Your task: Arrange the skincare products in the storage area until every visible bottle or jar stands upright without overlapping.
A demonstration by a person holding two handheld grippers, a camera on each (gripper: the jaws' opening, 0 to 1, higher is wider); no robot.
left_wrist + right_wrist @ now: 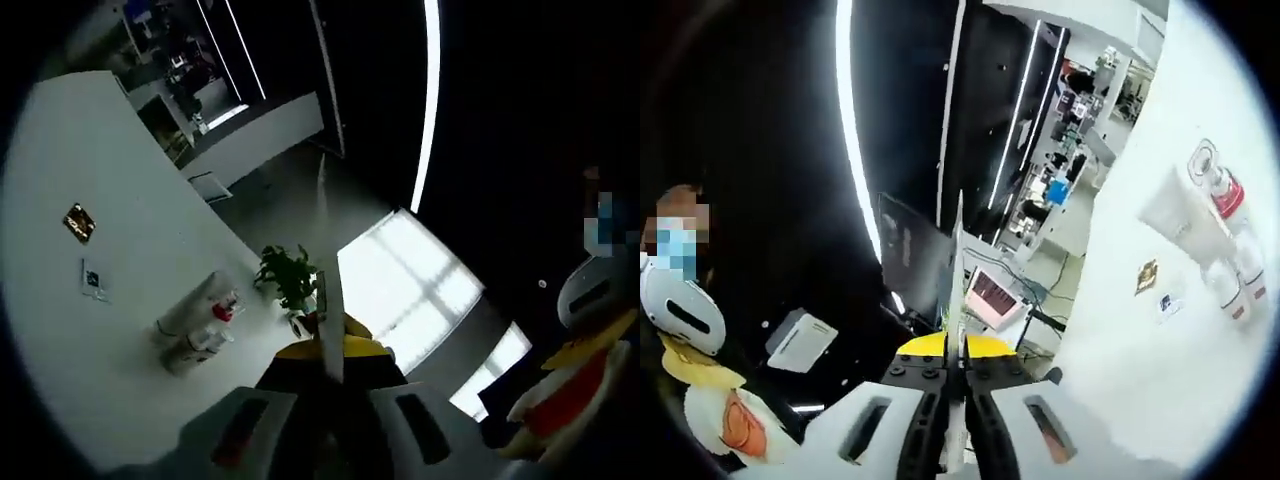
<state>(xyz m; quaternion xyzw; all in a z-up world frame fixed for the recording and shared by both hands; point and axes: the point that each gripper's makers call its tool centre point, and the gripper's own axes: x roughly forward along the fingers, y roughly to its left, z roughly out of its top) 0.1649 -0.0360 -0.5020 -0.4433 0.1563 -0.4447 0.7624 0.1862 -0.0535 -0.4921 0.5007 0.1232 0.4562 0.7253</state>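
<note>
The white table point(130, 300) is seen tilted in both views, since both grippers are held raised and rolled away from it, well apart from the products; this is judged a pause with no tidying yet in hand. On it, in the left gripper view, a white tube point(190, 305) is seen lying on its side, with a smaller white bottle point(200, 350) with red markings also lying just beside it; neither stands upright, so the task is judged unfinished. In the right gripper view the same cluster is seen at the table's far side, where the tube point(1185, 225) and about three small red-marked bottles point(1230, 250) can be counted, though the count is uncertain at this size. One potted plant point(290, 280) is seen behind the table. The left gripper point(330, 350) is held with its jaws closed together on nothing, and the right gripper point(958, 340) likewise. Two small cards point(85, 250) are left flat on the table.
</note>
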